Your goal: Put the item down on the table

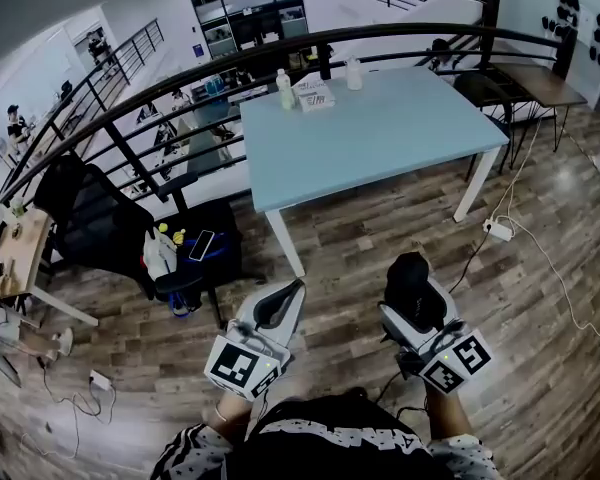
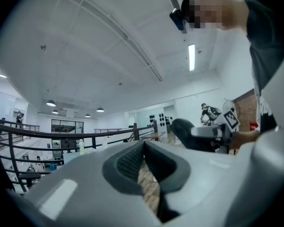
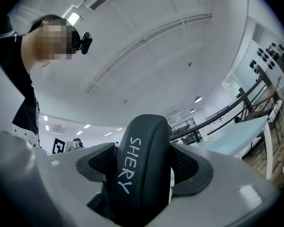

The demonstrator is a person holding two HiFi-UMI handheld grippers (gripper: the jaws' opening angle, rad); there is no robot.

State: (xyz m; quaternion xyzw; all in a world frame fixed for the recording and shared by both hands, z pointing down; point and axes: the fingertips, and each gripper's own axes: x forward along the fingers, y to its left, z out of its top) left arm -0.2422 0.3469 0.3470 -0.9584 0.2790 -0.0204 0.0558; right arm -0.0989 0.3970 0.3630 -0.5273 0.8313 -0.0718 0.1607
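Biggest thing here is the light blue table (image 1: 380, 138), and everything hangs off that: it's well ahead of both grippers, with a stretch of wood floor (image 1: 360, 238) between it and the person. The right gripper (image 1: 417, 298) is on the near side of the table, well short of its front edge and held up in the air, clamped on a black rounded item (image 3: 144, 174) with SHERY in white letters. The item fills the gap between the jaws and sticks out past them. The left gripper (image 1: 294, 290) sits level with it, also short of the table, pinched together with nothing in it. So I'd say the put-down hasn't started yet. The table top is mostly bare; only a bottle (image 1: 285, 90), a small box (image 1: 314, 94) and a second bottle (image 1: 353, 73) stand along its far edge. My take on doing it well: walk in until the item is properly over the bare near half, lower it until it actually touches the top, then let go. It's rounded, so it could rock or roll if released high or right at the edge.
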